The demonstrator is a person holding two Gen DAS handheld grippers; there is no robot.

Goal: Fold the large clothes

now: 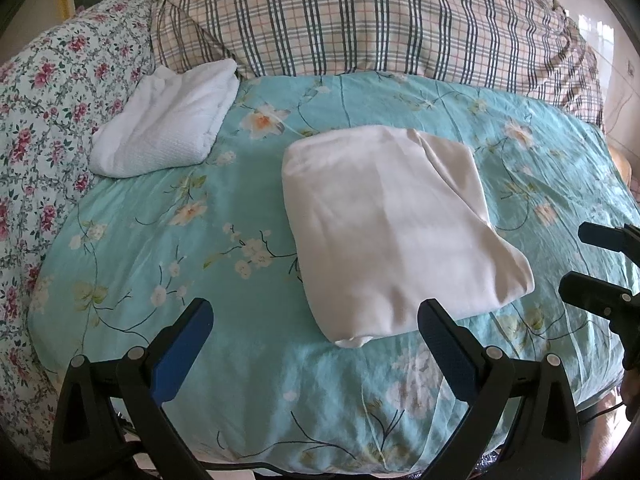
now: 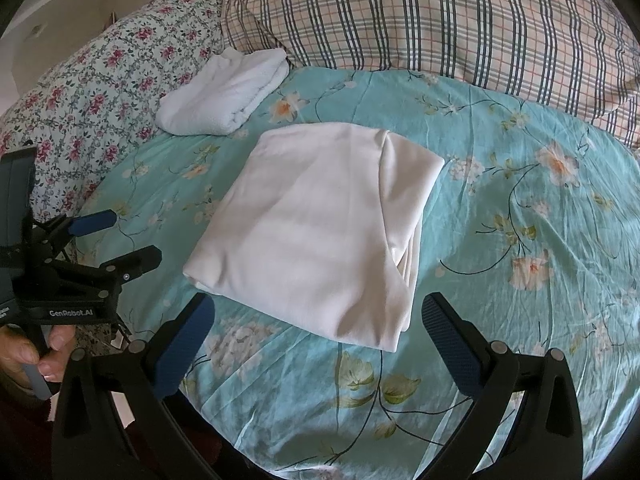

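Observation:
A cream-white garment (image 1: pixel 396 232) lies folded into a thick rectangle on the turquoise flowered bedspread (image 1: pixel 200 240); it also shows in the right wrist view (image 2: pixel 316 236). My left gripper (image 1: pixel 316 320) is open and empty, held just short of the garment's near edge. My right gripper (image 2: pixel 318 316) is open and empty, also just short of the near edge. A second folded white textured cloth (image 1: pixel 168 124) lies at the back left, seen too in the right wrist view (image 2: pixel 228 92).
A plaid pillow (image 1: pixel 380 20) lies along the back. A rose-patterned quilt (image 1: pixel 48 120) borders the left side. The right gripper's fingers (image 1: pixel 600 260) show at the left wrist view's right edge; the left gripper and the hand holding it (image 2: pixel 80 264) show at the right wrist view's left.

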